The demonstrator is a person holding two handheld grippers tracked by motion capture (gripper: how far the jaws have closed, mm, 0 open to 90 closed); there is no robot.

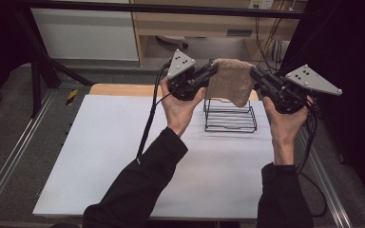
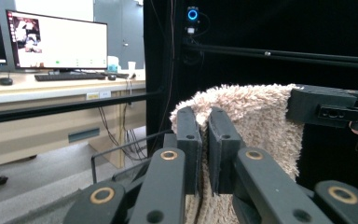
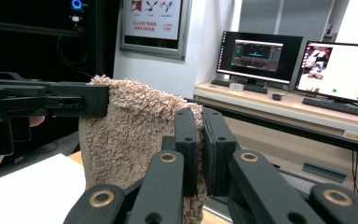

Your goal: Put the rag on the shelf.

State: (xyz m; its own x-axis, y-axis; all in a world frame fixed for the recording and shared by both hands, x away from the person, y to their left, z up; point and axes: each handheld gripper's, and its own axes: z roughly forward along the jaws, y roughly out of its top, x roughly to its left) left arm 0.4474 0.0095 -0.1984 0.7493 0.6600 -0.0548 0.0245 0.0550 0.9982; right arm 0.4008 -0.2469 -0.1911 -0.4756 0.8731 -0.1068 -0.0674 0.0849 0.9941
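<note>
A beige fluffy towel (image 1: 230,80) hangs folded in the air between my two grippers, above a black wire rack (image 1: 230,116) on the white table. My left gripper (image 1: 213,70) is shut on the towel's left top corner, and my right gripper (image 1: 254,74) is shut on its right top corner. In the left gripper view the towel (image 2: 251,112) is pinched between the jaws of my left gripper (image 2: 205,126), with the other gripper's jaws gripping its far edge. In the right gripper view the towel (image 3: 126,135) drapes down, clamped by my right gripper (image 3: 200,126).
The white table top (image 1: 123,156) lies under the rack, with a wooden board edge (image 1: 119,89) behind it. Desks with monitors (image 2: 58,42) stand beyond the table. Black frame bars (image 1: 171,8) cross the back. Cables trail down from both grippers.
</note>
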